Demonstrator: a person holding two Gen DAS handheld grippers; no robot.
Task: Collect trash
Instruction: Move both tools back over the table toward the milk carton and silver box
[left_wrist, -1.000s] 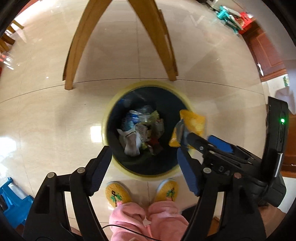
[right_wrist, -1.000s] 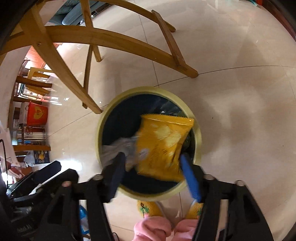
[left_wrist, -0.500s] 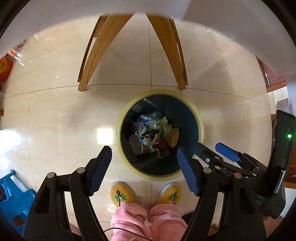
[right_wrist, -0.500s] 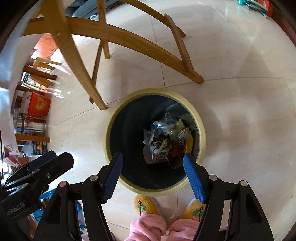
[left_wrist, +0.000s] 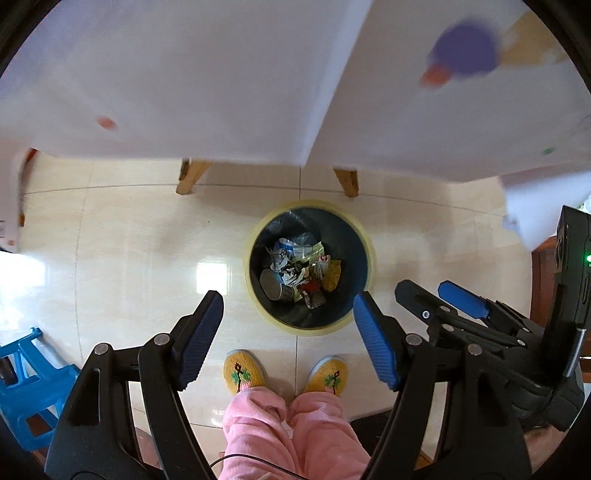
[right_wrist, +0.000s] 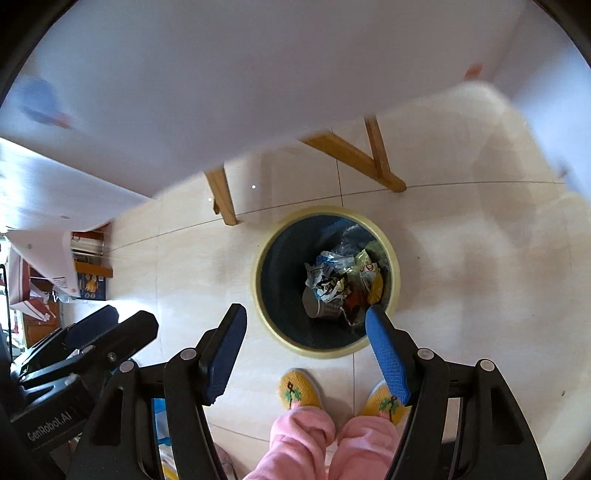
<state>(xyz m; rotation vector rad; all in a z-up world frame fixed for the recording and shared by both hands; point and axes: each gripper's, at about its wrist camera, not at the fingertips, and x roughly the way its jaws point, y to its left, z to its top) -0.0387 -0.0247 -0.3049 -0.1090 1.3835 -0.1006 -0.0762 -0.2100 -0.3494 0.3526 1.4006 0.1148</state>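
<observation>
Trash bin (left_wrist: 364, 258) sits on the tile floor (left_wrist: 129, 258), dark liner, pale yellow rim, directly below and ahead of both tools. Inside: mixed trash, a yellow snack bag (left_wrist: 331, 277) at the right of the pile, a grey cup (left_wrist: 271, 287) lying on its side at the left, crumpled wrappers (left_wrist: 291, 254) between. In the right wrist view the same bag (right_wrist: 376, 286) lies against the right inner wall, just beyond the right finger's tip. Left gripper (left_wrist: 288, 321) spread wide, nothing between the blue pads (left_wrist: 376, 349); bin mouth shows in the gap, well below the tips. Right gripper (right_wrist: 304, 334) also wide and empty; in the left view it (left_wrist: 439, 299) hangs just right of the left one, near the bin's right rim. Bin rim is apart from everything around it: two wooden table legs (left_wrist: 190, 179) stand on the far side, close but not touching; the person's yellow knit slippers (left_wrist: 242, 371) stand just near of the rim, pink trouser legs (left_wrist: 284, 432) below. Open floor left and right of the bin. White tablecloth (left_wrist: 184, 74) overhangs the far half of both views, blurred, coloured spots on it unreadable. Blue plastic stool (left_wrist: 26, 373) at near left. Writing: "GenRobot.AI" on the left gripper's body (right_wrist: 51, 424) in the right wrist view. Shelf clutter at far left too small to read.
</observation>
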